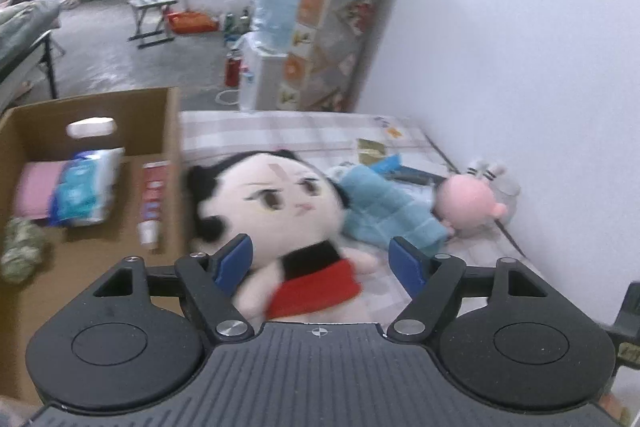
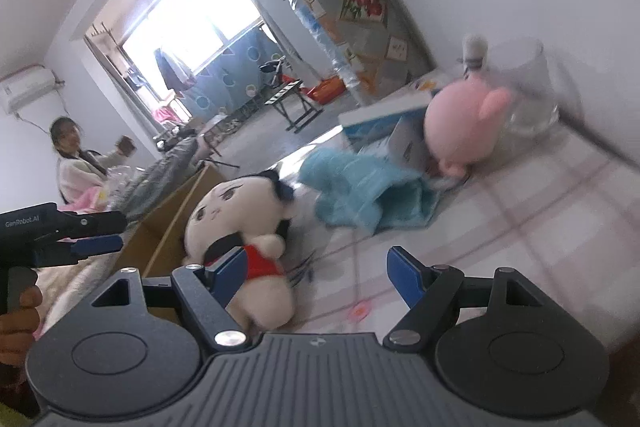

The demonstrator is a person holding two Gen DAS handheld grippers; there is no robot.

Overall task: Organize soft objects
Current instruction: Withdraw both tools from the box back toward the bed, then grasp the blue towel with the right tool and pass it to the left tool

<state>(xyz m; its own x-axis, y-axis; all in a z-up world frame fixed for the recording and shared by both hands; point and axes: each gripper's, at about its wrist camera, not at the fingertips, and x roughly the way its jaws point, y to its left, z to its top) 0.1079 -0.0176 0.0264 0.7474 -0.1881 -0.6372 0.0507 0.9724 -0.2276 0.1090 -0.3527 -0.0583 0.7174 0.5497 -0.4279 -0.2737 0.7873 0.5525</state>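
While spread wide over the checked bedcover, left gripper: jaws apart, nothing held, blue pads to either side of the doll's red-clothed body, not yet touching as far as can be told.

Doll: plush, black hair, pale face, red and black outfit. Lying on its back on the bedcover, head just beside the wall of the cardboard box.

Cardboard box: open-topped, to the left of the doll. Contents: tissue pack, pink pad, toothpaste tube, camouflage bundle.

Blue cloth: quilted, crumpled, lying between the doll and the pink toy. Pink toy: round, resting against a clear jar near the wall. Flat carton: behind the cloth, partly under the pink toy.

Right gripper: jaws likewise wide, empty, hovering low over the bedcover with the doll's feet at its left pad.

Step in hand, as judged: reaching for the doll, first of the soft things to go into the box. Three soft items not yet put away.

Next move calls for: closing the left jaws on the doll's torso, soft enough to squash, so a firm squeeze; then lifting clear of the box wall and setting down in the free corner.
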